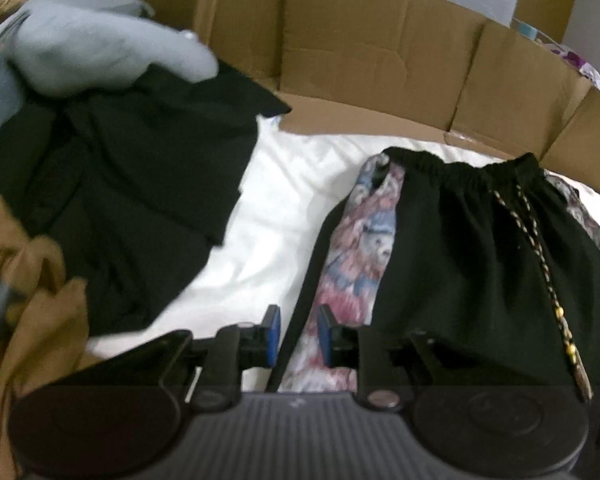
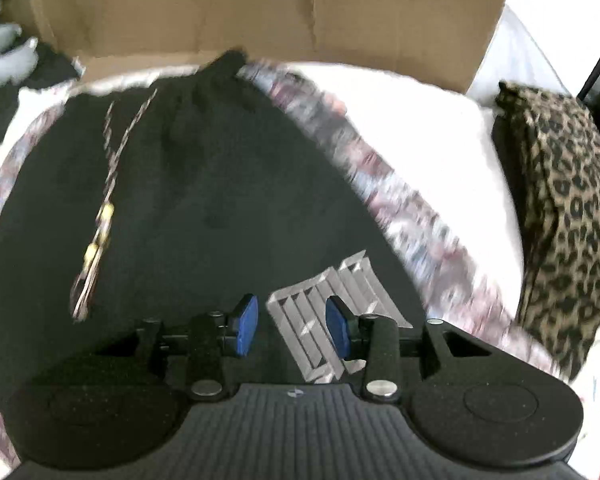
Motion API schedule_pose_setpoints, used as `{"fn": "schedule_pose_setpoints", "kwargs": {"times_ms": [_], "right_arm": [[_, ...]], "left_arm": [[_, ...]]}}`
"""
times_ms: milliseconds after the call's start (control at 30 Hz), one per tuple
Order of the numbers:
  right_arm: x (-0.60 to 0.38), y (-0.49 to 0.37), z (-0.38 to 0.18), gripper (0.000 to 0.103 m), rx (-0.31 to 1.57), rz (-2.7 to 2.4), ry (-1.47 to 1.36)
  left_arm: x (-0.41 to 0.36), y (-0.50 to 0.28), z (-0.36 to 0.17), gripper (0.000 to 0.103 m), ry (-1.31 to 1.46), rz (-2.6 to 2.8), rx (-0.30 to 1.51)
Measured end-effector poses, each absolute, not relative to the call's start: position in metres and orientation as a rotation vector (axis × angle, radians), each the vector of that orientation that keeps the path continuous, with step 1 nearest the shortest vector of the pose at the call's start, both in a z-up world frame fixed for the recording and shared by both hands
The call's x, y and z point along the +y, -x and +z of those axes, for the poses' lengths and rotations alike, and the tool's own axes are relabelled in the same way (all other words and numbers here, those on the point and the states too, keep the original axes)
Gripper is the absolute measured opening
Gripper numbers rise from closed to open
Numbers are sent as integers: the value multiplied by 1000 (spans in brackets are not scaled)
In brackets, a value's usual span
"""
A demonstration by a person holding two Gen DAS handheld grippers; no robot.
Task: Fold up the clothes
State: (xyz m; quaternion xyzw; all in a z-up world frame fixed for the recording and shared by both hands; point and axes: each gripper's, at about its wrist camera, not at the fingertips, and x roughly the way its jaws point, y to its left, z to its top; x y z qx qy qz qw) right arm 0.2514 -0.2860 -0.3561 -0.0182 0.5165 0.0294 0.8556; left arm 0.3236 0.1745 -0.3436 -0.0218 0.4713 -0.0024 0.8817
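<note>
Leopard-print cloth shows only right of shorts.

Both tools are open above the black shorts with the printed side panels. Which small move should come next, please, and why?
Probably lower the left tool and close it on the shorts' left edge. Its open jaws already straddle the printed side panel there, and the shorts lie flat on the white sheet, waistband away. The right tool hangs open over the black front, gripping nothing.

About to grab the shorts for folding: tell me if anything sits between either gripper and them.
Nothing visible does. The left gripper is open over the black shorts at their patterned side panel; the right gripper is open directly above their grey logo.
</note>
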Motion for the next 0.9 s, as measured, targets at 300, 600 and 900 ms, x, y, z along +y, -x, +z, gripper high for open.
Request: {"fn": "schedule_pose_setpoints", "kwargs": {"times_ms": [300, 600, 900], "right_arm": [[-322, -270, -387, 45, 1235, 86, 204], [-340, -257, -388, 45, 1370, 173, 160], [-370, -258, -386, 46, 1289, 196, 154]], "left_arm": [[156, -347, -355, 14, 44, -54, 966], [146, -360, -382, 11, -51, -29, 995], [141, -368, -392, 3, -239, 59, 1028]]}}
